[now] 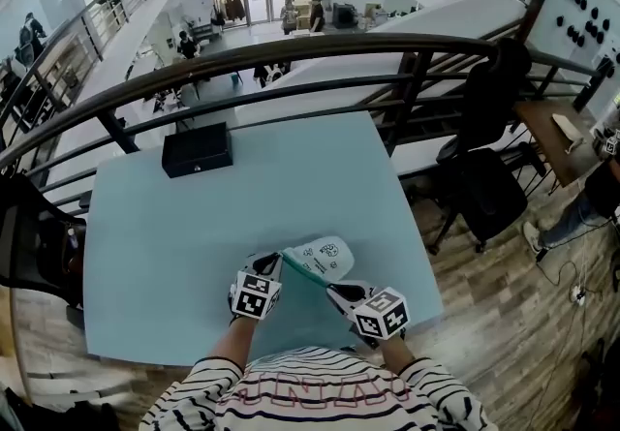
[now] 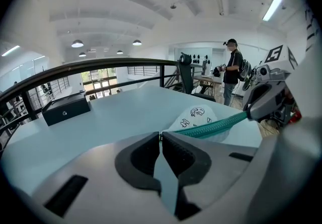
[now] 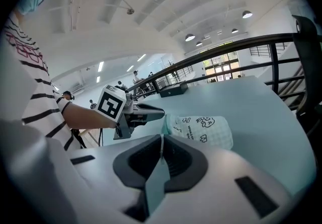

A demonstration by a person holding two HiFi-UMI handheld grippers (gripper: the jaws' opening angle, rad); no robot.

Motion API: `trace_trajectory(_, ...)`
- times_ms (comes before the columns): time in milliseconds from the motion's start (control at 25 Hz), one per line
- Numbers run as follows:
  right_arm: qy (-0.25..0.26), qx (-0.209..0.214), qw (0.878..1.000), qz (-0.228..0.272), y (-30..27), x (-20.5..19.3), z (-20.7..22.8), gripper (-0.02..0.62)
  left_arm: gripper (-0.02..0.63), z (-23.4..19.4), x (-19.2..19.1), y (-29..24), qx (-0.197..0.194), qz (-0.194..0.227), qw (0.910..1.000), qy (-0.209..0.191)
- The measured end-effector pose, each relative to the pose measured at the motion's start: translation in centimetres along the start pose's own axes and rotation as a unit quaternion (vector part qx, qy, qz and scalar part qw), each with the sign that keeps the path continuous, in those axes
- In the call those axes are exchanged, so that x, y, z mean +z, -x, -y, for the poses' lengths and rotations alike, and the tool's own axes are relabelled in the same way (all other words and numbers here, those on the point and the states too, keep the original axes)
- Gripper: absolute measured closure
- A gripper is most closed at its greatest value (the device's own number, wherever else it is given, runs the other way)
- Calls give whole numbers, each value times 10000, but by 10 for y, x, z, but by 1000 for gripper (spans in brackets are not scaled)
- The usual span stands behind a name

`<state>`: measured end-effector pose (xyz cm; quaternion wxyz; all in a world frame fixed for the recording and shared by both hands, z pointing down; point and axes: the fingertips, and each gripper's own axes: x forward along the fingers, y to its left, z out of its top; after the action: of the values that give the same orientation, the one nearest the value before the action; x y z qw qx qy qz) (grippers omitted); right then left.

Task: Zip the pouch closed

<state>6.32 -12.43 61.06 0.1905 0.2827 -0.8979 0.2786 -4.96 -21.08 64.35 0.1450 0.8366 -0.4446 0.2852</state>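
Note:
A white pouch (image 1: pixel 325 255) printed with small doodles has a teal zipper (image 1: pixel 308 272) along its near edge. It is at the table's near edge, between my two grippers. My left gripper (image 1: pixel 281 261) is shut on the zipper's left end (image 2: pixel 166 132). The teal strip (image 2: pixel 211 127) runs taut from there to my right gripper (image 2: pixel 250 113). My right gripper (image 1: pixel 333 290) is shut on the zipper's other end, and a thin pale strip shows between its jaws (image 3: pixel 161 140). In the right gripper view the pouch (image 3: pixel 201 129) lies just beyond the left gripper (image 3: pixel 160 114). Whether the pouch rests on the table I cannot tell.
The light blue table (image 1: pixel 194 226) carries a black box (image 1: pixel 197 149) at its far left. A dark curved railing (image 1: pixel 291 56) runs behind the table. A black office chair (image 1: pixel 484 177) stands to the right, and a person (image 2: pixel 233 69) stands farther off.

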Motion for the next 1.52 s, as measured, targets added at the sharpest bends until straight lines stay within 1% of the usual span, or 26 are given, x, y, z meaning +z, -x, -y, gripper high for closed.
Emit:
trace_trajectory(160,1,-228,9997,-42,-6,-12,0,558,577,0,-13,-4,-69,-150,9998,-55)
trace_trajectory(440,-116,-470,9988,-36,-15,-30,-7,558,577,0,-34,-3,-169,-363,9992,73)
trace_trajectory(600,-266,-656,9975,-35,-19,-39,-11,557,577,-3,-46,1,-247,-439,9985,215)
trace_trajectory(720,-339,-724,9968,-19,-19,-43,-11,556,577,-6,-51,3,-255,-420,9980,405)
trace_trajectory(800,-385,-801,9960,16,-19,-45,-11,555,577,-8,-53,6,-279,-333,9976,538)
trace_trajectory(920,-517,-977,9938,141,-18,-45,-11,549,577,-12,-53,13,-316,-229,9975,586)
trace_trajectory(960,-563,-1033,9929,190,-17,-44,-10,527,577,-14,-53,16,-327,-197,9975,588)
trace_trajectory(1000,-599,-1092,9919,238,-16,-43,-9,489,577,-16,-52,18,-338,-161,9975,593)
trace_trajectory(1040,-623,-1156,9909,281,-15,-41,-8,464,577,-18,-51,21,-352,-121,9975,603)
trace_trajectory(1160,-700,-1346,9875,428,-9,-35,-5,463,577,-21,-45,30,-428,72,9968,666)
trace_trajectory(1280,-753,-1506,9837,624,-1,-27,-3,463,577,-19,-31,42,-548,403,9948,752)
trace_trajectory(1480,-641,-1916,9743,999,11,-6,2,467,577,-15,-2,68,-737,923,9912,602)
trace_trajectory(1520,-614,-1981,9723,1079,13,-1,2,479,577,-15,3,74,-764,1018,9902,571)
